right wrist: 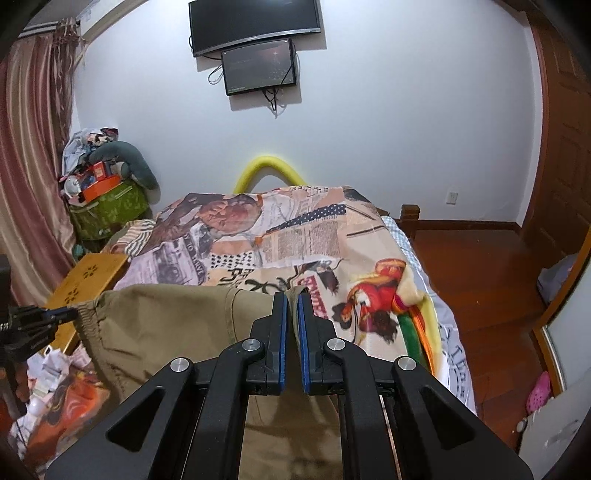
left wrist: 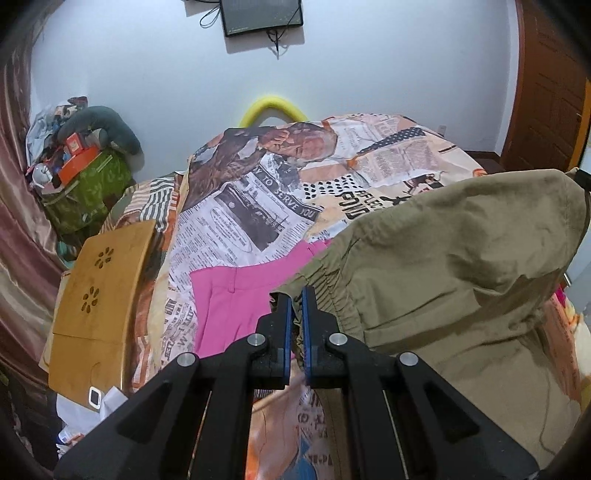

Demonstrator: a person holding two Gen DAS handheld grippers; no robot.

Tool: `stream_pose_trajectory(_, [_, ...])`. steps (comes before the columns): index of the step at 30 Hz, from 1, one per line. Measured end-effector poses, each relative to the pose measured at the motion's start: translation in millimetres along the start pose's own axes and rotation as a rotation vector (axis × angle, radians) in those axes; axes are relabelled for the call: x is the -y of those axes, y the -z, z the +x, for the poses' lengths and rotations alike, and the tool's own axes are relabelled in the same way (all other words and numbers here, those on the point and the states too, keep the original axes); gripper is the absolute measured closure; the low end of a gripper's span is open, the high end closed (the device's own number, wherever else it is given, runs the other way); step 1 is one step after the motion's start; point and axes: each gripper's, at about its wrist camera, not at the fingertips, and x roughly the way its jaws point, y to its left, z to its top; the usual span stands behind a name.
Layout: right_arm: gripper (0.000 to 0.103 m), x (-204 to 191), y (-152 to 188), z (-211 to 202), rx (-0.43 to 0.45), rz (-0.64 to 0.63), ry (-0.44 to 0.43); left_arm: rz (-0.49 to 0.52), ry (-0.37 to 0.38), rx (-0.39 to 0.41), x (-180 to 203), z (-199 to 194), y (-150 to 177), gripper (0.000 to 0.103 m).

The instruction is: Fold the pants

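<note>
I am working in a home bedroom: bed (right wrist: pixel 369 236) lying under a printed cover, television (right wrist: pixel 255 24) hanging above.

Two hand-held black grippers with blue-lined fingers

The left gripper (left wrist: pixel 297 291) and the right gripper (right wrist: pixel 291 297) look alike — matte black, angular plastic bodies whose two broad arms run from the near edge towards narrow, straight fingers (left wrist: pixel 286 325). Each finger carries a bright blue pad strip along its inner face. Four round silver pivot bolts (right wrist: pixel 250 345) sit across each linkage — two inner, two outer. Triangular cut-outs (right wrist: pixel 135 424) lighten the wide near arms.
</note>
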Motion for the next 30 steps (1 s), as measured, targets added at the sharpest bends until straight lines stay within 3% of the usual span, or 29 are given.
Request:
stream_pose_trajectory(7, [0.098,-0.2,27.1,-34.3,-0.001,-0.004,-0.031,0.019,0.003,0.023,4.5,-25.4,21.5,0.098])
stream_pose_trajectory(18, [0.098,7.6,83.2,-63.4,-0.07,0.053,-0.061,0.022,0.047,0.018,13.7,-56.5,64.9,0.098])
stream_pose_trajectory(30, [0.097,7.5,166.9,-79.0,-0.175,0.131,-0.047,0.035,0.083,-0.114,9.5,-54.8,125.1,0.098])
